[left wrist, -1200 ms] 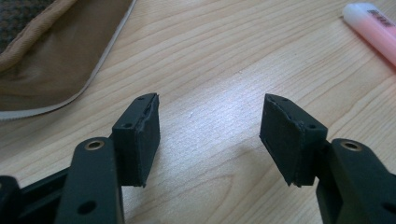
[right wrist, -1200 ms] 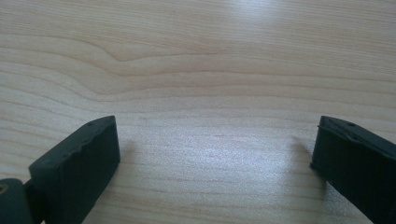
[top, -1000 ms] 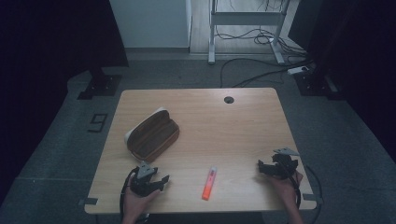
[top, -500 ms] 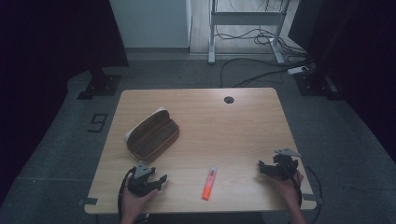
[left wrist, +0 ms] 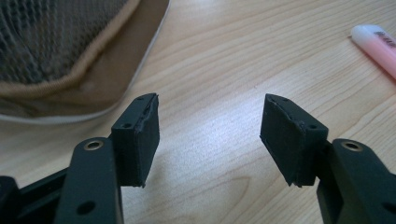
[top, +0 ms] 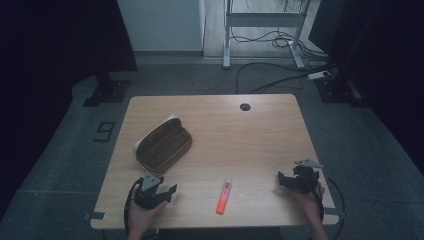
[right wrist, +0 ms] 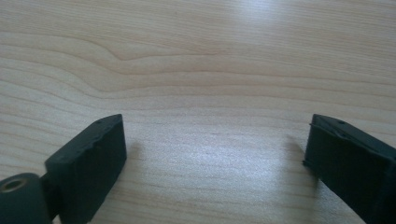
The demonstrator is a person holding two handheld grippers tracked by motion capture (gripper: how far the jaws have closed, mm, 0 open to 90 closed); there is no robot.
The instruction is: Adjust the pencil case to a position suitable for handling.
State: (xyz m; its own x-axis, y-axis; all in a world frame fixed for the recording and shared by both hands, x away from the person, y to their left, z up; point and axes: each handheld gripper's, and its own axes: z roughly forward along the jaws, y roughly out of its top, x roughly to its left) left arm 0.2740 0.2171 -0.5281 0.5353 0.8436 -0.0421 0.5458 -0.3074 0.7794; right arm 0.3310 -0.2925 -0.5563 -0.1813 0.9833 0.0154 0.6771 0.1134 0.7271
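A brown pouch with a pale rim (top: 163, 143) lies open on the left half of the wooden table (top: 240, 135). An orange-pink marker (top: 224, 196) rests near the front edge, at the middle. My left gripper (top: 167, 192) sits low at the front left, just below the pouch, open and empty. In the left gripper view the pouch (left wrist: 70, 51) fills the upper left and the marker's pale end (left wrist: 376, 46) shows at the upper right, with my gripper (left wrist: 210, 135) over bare wood. My right gripper (top: 282, 180) rests open at the front right; its jaws (right wrist: 212, 149) frame bare wood.
A round cable hole (top: 244, 107) pierces the table near its far edge. Beyond the table a white metal frame (top: 265, 20) stands on the grey floor among cables and a power strip (top: 318, 75). Dark stands flank both sides.
My left hand has shifted slightly near the front left corner. The right hand, the pouch and the marker have stayed put.
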